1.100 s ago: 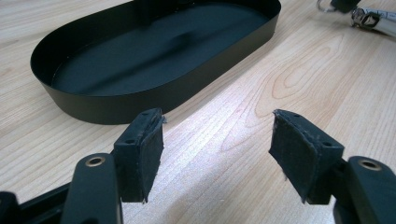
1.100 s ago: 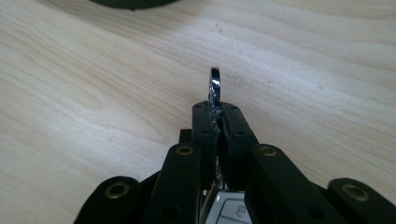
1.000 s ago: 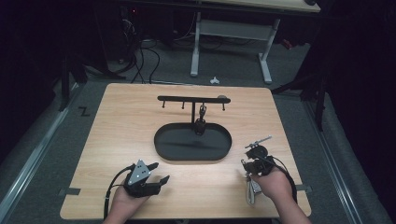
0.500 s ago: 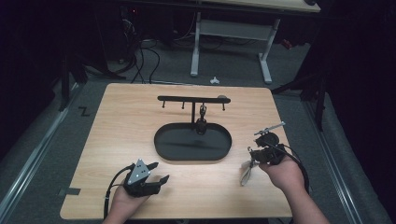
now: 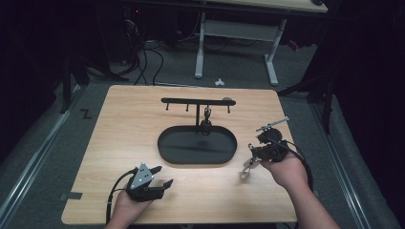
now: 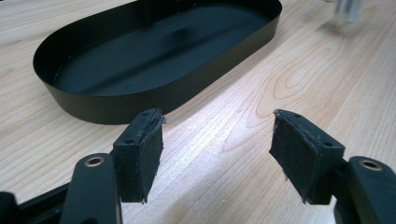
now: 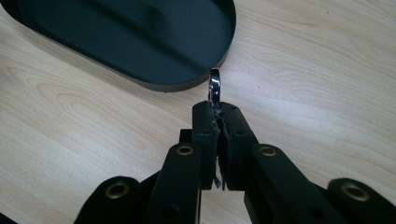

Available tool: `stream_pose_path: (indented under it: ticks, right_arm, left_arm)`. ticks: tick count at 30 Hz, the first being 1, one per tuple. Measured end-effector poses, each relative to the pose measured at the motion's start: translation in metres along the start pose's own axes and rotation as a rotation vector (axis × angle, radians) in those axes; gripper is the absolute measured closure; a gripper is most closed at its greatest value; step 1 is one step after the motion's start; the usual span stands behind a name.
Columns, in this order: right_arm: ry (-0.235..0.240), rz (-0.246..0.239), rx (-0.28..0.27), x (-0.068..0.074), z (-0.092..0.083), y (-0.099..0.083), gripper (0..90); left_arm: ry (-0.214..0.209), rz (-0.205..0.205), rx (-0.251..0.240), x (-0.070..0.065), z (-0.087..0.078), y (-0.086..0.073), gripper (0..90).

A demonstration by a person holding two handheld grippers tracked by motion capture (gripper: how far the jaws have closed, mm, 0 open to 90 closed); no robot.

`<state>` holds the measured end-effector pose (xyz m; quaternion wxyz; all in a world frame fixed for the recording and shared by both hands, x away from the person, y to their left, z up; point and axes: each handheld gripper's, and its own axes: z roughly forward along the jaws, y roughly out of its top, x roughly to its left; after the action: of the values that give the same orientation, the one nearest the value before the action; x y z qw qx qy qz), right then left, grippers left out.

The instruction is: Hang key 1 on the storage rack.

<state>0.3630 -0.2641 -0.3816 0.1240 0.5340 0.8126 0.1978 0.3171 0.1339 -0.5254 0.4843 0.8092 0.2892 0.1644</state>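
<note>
Gleaming between the pinched-together jaws of the right gripper (image 7: 217, 112) is a thin, shiny metal piece (image 7: 215, 86), its rounded end poking out just short of the oval black tray (image 5: 165, 143); from above it hangs pale and silvery (image 5: 247, 168) right of that tray. The tray is smooth, low-walled, dark against the pale woodgrain table (image 5: 124, 119). Behind the tray stands a slim black rack (image 5: 197, 101) with small pegs. Near the table's front edge, left of the tray, the left gripper (image 6: 217, 140) rests with its foam-padded jaws spread wide, nothing between them
</note>
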Motion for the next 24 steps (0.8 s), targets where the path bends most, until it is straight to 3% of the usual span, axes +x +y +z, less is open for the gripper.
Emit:
stream_pose_path:
  ticks: [8,13,24]
  right_arm:
    - [0.003,-0.013,-0.011,0.006,0.000,0.013,86.4]
    - [0.006,-0.022,-0.017,0.010,0.000,0.023,86.4]
    - [0.005,-0.031,-0.022,0.019,0.001,0.043,86.3]
  left_arm:
    - [-0.004,-0.012,-0.009,0.001,-0.001,0.000,34.4]
    - [-0.007,0.018,0.009,-0.002,0.002,0.001,34.2]
    - [0.003,0.001,-0.005,0.002,-0.001,0.000,33.8]
